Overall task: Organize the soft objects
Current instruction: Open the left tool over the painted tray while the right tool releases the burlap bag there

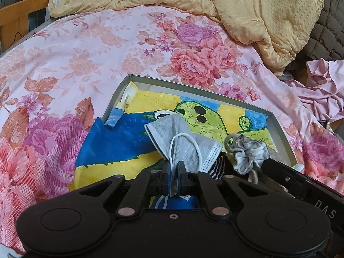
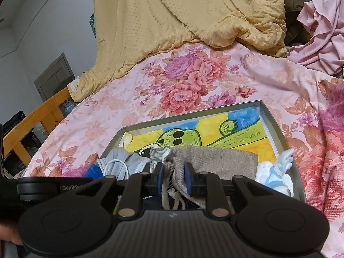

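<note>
Tools fill the bottom of both frames, each pointing forward over a shallow grey tray [image 1: 279, 129] that sits on a floral bedsheet [image 1: 75, 60].

Left tool [image 1: 174, 172] sits low at lower centre of its view, its jaws drawn narrow and pinching the lower edge of a grey mask [image 1: 182, 137]. The mask hangs up and forward from the fingers, its white ear loop draped down toward the jaws, and it lies over a blue, yellow and green painting [image 1: 120, 142] that lines the tray and spills past its near left edge.

Right tool [image 2: 173, 178] is at lower centre of its own view, blue pads closed on the bunched neck of a beige pouch [image 2: 215, 159], whose cord dangles beneath the jaws. The pouch body spreads forward to the right inside the tray. In this view the mask [image 2: 122, 163] is just left of the pouch, and a white and blue bundle [image 2: 275, 176] rests in the tray's near right corner.

Beyond the tray, a yellow blanket [image 1: 258, 17] is heaped across the upper frame, with pink cloth [image 2: 322, 32] crumpled at upper right and a wooden rail [image 2: 36, 118] at the left.
</note>
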### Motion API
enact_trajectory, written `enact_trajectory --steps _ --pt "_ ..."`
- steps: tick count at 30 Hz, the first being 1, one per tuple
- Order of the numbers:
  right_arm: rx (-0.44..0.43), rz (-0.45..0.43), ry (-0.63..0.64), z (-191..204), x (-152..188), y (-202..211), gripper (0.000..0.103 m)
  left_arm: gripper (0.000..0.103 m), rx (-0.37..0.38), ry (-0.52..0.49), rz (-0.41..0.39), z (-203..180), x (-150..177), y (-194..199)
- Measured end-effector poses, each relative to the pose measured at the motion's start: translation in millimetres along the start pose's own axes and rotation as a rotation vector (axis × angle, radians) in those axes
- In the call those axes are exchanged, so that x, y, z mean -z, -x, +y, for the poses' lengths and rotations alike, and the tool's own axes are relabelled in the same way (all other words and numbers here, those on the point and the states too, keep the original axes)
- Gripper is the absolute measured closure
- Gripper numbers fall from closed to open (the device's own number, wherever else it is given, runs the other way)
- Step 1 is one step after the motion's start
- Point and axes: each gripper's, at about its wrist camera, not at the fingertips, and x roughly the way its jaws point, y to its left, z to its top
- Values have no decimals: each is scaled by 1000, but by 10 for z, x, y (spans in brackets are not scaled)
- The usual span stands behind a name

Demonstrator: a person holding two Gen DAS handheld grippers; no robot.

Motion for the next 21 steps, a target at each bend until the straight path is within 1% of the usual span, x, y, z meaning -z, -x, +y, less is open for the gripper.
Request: enact_trajectory --steps 4,8,11,13,14,19,21 --pt "4 -8 3 7 -11 20 70 92 -1 -1 6 -4 -7 25" --pt "28 -10 11 18 -27 56 67 86 -8 -10 10 -15 -20 73" --pt "28 -18 13 28 -41 121 61 81 -10 -16 12 -18 -23 135" --pt "32 -28 19 45 -59 171 60 80 -12 -20 7 -19 -20 190" --pt "35 -33 22 51 -69 202 60 77 -14 -24 5 -20 -16 225" --pt "40 -63 37 92 -103 383 45 65 -20 -27 -18 3 3 394" --pt "45 -79 49 117 -111 473 40 58 -22 -23 -26 15 14 461"
